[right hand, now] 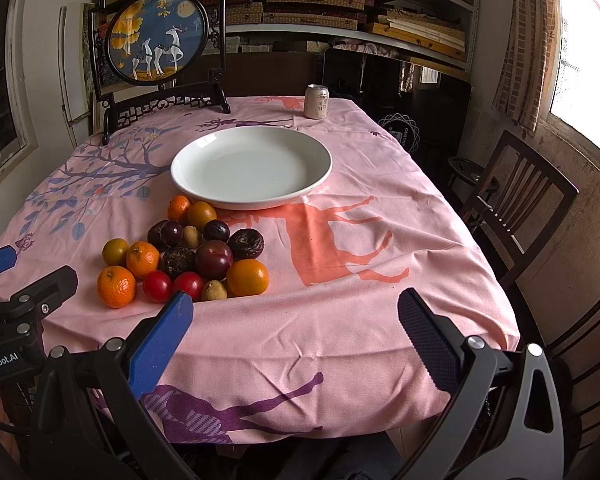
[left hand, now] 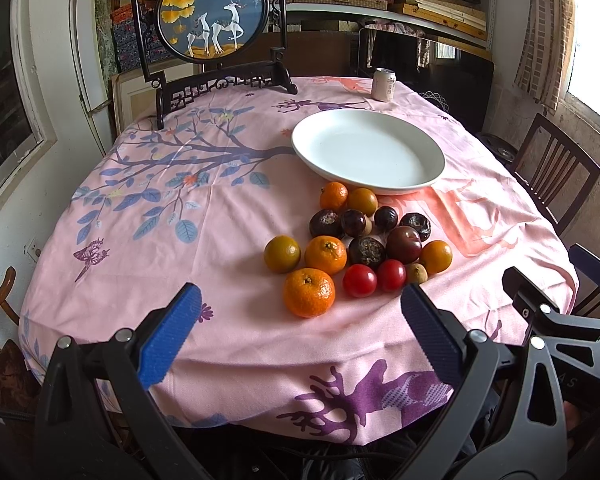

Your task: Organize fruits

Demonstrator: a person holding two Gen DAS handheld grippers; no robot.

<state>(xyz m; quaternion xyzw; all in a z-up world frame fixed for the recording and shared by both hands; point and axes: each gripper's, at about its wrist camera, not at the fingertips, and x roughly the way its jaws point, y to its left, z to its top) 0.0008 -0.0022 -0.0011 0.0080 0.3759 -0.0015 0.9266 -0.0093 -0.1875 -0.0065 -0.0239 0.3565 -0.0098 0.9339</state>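
Right now both the left hand-held gripper [left hand: 300,312] and right hand-held gripper [right hand: 296,320] are hanging open and empty while round, squishy, roll-away fruits [left hand: 356,240] are sitting at the plate's [left hand: 368,156] 6 o'clock, needing gentle side squeezes.

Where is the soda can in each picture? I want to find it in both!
Left wrist view: the soda can stands at the table's far edge, upper right of center, behind the white plate.
Right wrist view: the soda can stands at the far edge, just right of center, behind the white plate.
Shared landmark: the round deer picture, far left of the can.
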